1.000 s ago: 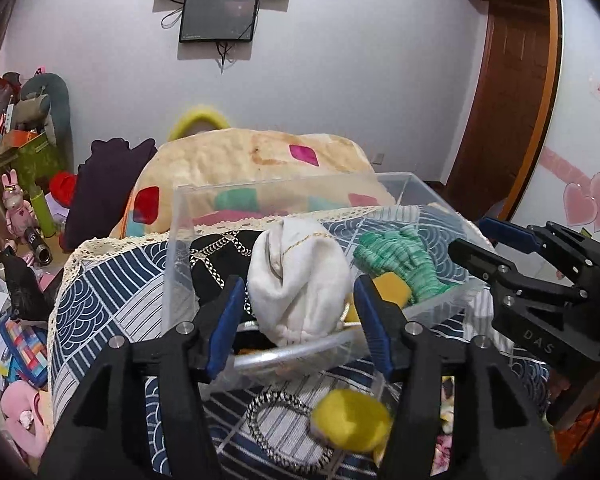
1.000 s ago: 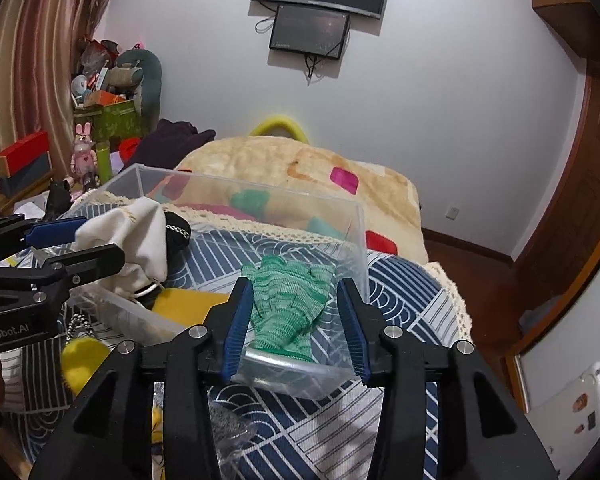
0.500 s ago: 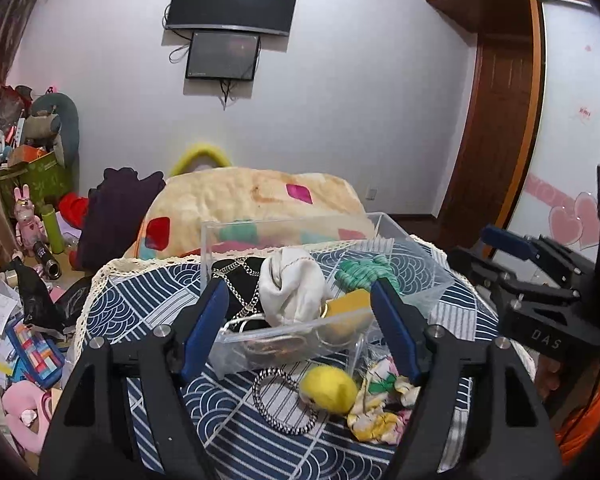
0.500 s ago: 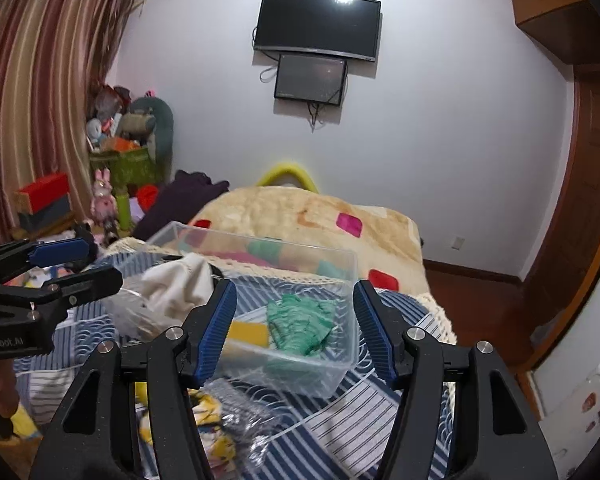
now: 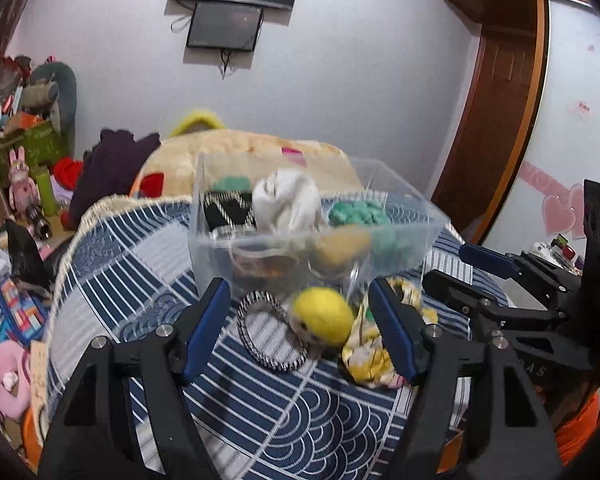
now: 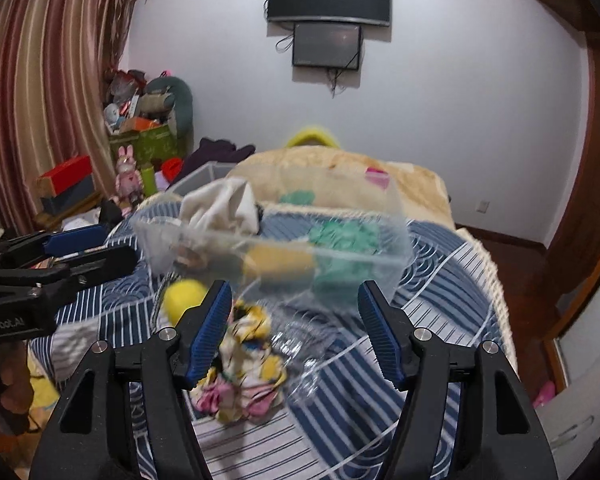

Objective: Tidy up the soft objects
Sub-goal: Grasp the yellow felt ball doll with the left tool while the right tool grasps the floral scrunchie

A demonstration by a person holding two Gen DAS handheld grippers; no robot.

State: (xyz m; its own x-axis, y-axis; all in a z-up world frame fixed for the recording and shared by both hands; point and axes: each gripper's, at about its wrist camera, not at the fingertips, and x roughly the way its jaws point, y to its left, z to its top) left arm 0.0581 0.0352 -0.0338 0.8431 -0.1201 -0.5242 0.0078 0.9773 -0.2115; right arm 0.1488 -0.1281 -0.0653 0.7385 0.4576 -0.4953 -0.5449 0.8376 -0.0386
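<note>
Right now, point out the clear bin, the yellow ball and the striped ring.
Clear bin (image 5: pixel 260 252): left wrist view, near wall.
Yellow ball (image 5: pixel 323 316): left wrist view, middle of its top.
Striped ring (image 5: pixel 247 340): left wrist view, left side of the band.

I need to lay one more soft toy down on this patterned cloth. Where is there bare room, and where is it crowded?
Bare cloth lies left of the clear bin, out to the fringed edge, and nearest the camera below the striped ring. Crowded: just in front of the bin, where ring, yellow ball and floral fabric sit together.
</note>
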